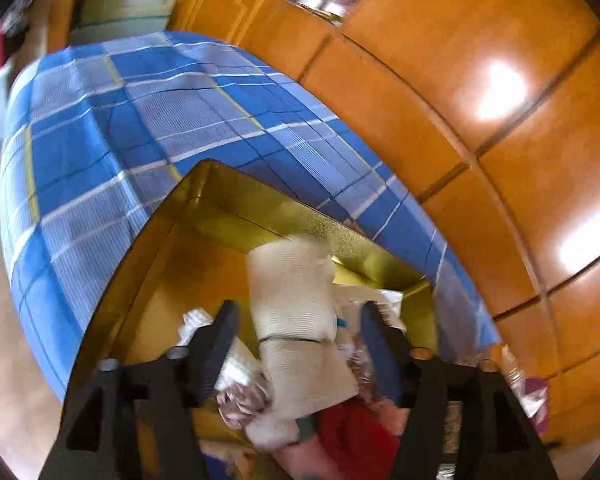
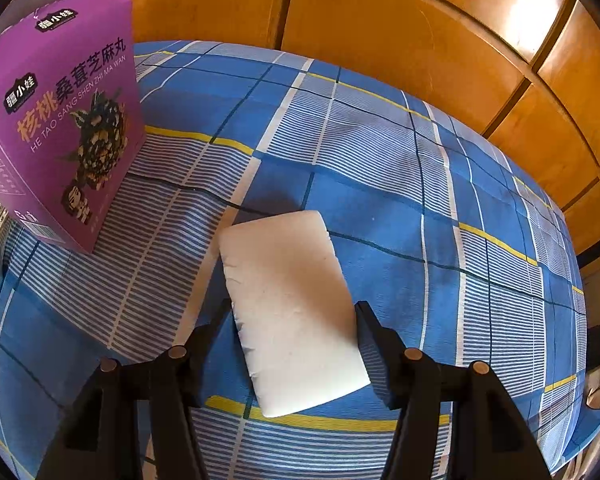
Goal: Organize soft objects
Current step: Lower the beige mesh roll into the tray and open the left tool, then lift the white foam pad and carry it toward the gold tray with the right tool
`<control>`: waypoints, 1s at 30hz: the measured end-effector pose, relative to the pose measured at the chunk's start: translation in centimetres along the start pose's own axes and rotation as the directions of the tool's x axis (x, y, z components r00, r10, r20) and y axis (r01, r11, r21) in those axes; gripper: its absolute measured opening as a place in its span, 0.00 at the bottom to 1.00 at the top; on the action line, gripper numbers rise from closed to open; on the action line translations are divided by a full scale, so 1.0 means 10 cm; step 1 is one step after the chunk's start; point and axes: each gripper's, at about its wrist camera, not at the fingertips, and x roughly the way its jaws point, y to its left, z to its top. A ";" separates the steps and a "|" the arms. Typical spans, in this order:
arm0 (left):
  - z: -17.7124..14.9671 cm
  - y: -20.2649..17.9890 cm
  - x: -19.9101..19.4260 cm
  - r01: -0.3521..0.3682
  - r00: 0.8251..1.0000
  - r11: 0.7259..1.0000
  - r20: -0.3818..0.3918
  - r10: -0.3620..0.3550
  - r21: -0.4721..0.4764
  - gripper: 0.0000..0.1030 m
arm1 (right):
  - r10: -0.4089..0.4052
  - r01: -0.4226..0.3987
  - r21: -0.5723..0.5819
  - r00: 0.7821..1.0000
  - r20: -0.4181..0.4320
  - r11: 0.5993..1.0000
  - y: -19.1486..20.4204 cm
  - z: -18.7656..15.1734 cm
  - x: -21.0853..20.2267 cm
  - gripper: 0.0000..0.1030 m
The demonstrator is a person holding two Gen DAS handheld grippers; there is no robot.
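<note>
Left tool point(image 1: 296, 344) hanging open over a gold box point(image 1: 220, 216), fingers spread wide and gripping nothing. Cream ribbed cloth roll point(image 1: 296, 320), cinched by a dark band, lying between the spread fingers but touching neither, tilting up toward the far side of the box. Sitting under and around the roll: a jumble of soft things, among them a red cloth point(image 1: 356, 432), a pink cloth point(image 1: 304, 460), a white towel point(image 1: 240, 364) and a mottled pinkish bundle point(image 1: 244, 400); the picture blurring here, so finer sorting impossible. Far-left part of the box floor showing bare gold. Box resting on a blue plaid sheet point(image 1: 100, 152), with an orange wooden cabinet point(image 1: 480, 120) rising close on the right.

Right tool point(image 2: 296, 332) also standing open, holding nothing. White foam block point(image 2: 292, 308) lying flat on the blue plaid sheet point(image 2: 420, 184), its near half reaching in between the fingers, its far end pointing away and slightly left; right finger just beside the block's long edge, left finger near the other edge, contact not clear. Purple snack box point(image 2: 64, 120) standing upright at the far left, apart from the block. Open sheet spreading far and right of the block, ending at the bed edge on the right, with the wooden cabinet point(image 2: 420, 32) running along behind.
</note>
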 end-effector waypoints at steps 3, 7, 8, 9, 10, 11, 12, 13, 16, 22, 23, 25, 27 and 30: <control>-0.01 0.02 0.02 -0.036 0.999 0.999 0.004 0.036 0.019 0.68 | 0.000 0.000 0.002 1.000 0.000 1.000 0.00 0.00 0.00 0.57; -0.13 0.01 -0.06 -0.093 0.996 0.991 0.026 0.091 0.093 0.91 | 0.000 0.000 0.004 1.000 -0.001 1.000 0.00 0.00 0.01 0.58; -0.18 -0.01 -0.10 -0.118 0.993 0.985 0.041 0.114 0.123 0.91 | 0.000 0.000 0.005 1.000 -0.001 1.000 0.00 0.00 0.01 0.59; -0.22 -0.02 -0.13 -0.137 0.990 0.980 0.055 0.130 0.147 0.91 | 0.000 0.000 0.005 1.000 -0.001 1.000 -0.01 0.00 0.01 0.59; -0.27 -0.05 -0.17 -0.153 0.987 0.972 0.072 0.142 0.177 0.91 | 0.001 -0.001 0.006 1.000 -0.002 1.000 -0.01 0.00 0.02 0.59; -0.34 -0.07 -0.21 -0.166 0.984 0.964 0.091 0.150 0.206 0.91 | 0.000 0.000 0.006 1.000 -0.002 1.000 -0.01 0.00 0.02 0.59; -0.38 -0.09 -0.25 -0.174 0.982 0.959 0.105 0.154 0.223 0.91 | 0.002 -0.002 0.007 1.000 -0.001 1.000 -0.01 0.00 0.02 0.60; -0.45 -0.12 -0.32 -0.185 0.979 0.951 0.129 0.157 0.247 0.92 | 0.003 -0.003 0.008 1.000 -0.001 1.000 -0.01 0.00 0.02 0.60; -0.60 -0.22 -0.51 -0.229 0.962 0.930 0.213 0.171 0.288 1.00 | 0.009 -0.009 0.022 1.000 -0.006 1.000 -0.03 0.00 0.03 0.60; -0.82 -0.43 -0.85 -0.317 0.910 0.883 0.372 0.181 0.346 1.00 | 0.005 -0.005 0.027 1.000 -0.005 1.000 -0.03 0.01 0.03 0.60; -0.84 -0.45 -0.91 -0.305 0.910 0.887 0.381 0.164 0.347 1.00 | 0.004 -0.004 0.027 1.000 -0.004 1.000 -0.03 0.01 0.03 0.60; -0.87 -0.46 -0.97 -0.286 0.911 0.894 0.388 0.142 0.344 1.00 | 0.001 -0.001 0.027 1.000 -0.003 1.000 -0.03 0.01 0.02 0.60; -0.90 -0.49 -1.02 -0.279 0.911 0.898 0.391 0.134 0.341 1.00 | -0.001 0.001 0.027 1.000 -0.002 1.000 -0.02 0.01 0.02 0.60; -0.93 -0.49 -1.02 -0.245 0.925 0.909 0.361 0.115 0.337 1.00 | -0.001 0.001 0.028 1.000 -0.001 1.000 -0.03 0.00 0.02 0.60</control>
